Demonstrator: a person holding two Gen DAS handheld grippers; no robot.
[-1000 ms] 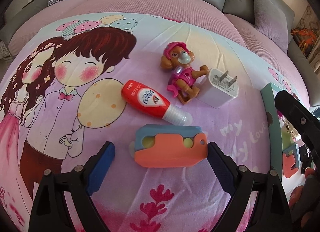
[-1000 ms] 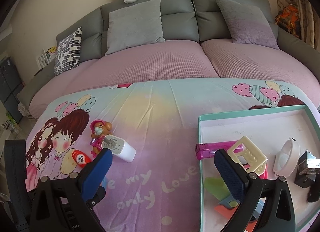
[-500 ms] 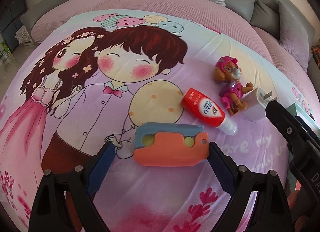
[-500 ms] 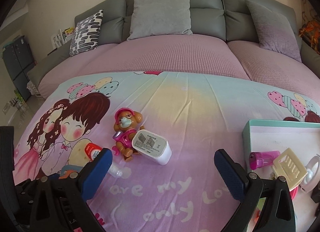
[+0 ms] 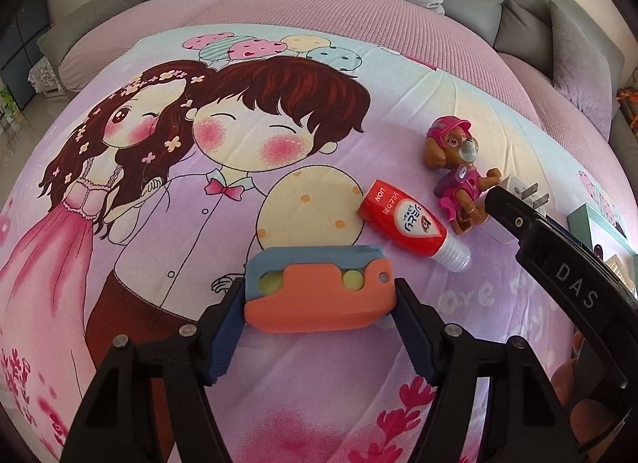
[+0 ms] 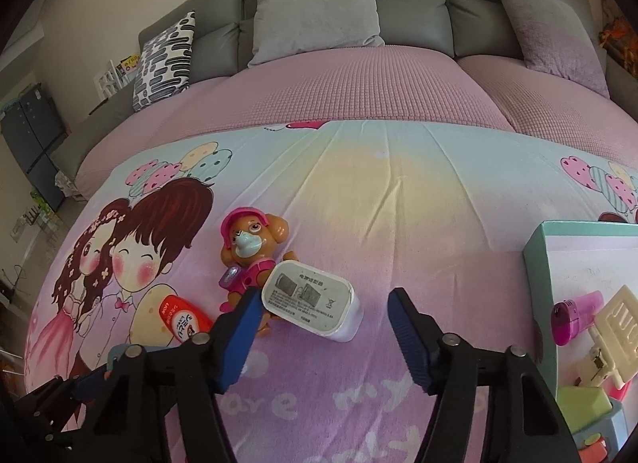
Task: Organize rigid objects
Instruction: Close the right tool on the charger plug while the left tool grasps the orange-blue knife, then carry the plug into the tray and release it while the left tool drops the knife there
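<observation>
My left gripper [image 5: 319, 299] is shut on an orange and blue toy block [image 5: 319, 289] that rests on the cartoon bed sheet. Beyond it lie a red tube [image 5: 404, 219], a pink dog toy [image 5: 458, 172] and a white charger [image 5: 522, 192], partly hidden by the right gripper's arm. In the right wrist view my right gripper [image 6: 323, 307] is open, its fingers either side of the white charger [image 6: 313, 305], the left pad close to it. The dog toy [image 6: 249, 251] lies behind the charger and the red tube [image 6: 181, 319] at the left.
A teal-rimmed tray [image 6: 538, 263] at the right holds a pink cylinder [image 6: 574, 315], a cream rack [image 6: 614, 323] and other small items. Grey pillows [image 6: 315, 8] and a patterned pillow [image 6: 163, 60] line the sofa back beyond the pink bedcover.
My left gripper has closed onto the orange and blue block. My right gripper has swung left from the tray and narrowed around the white charger.
</observation>
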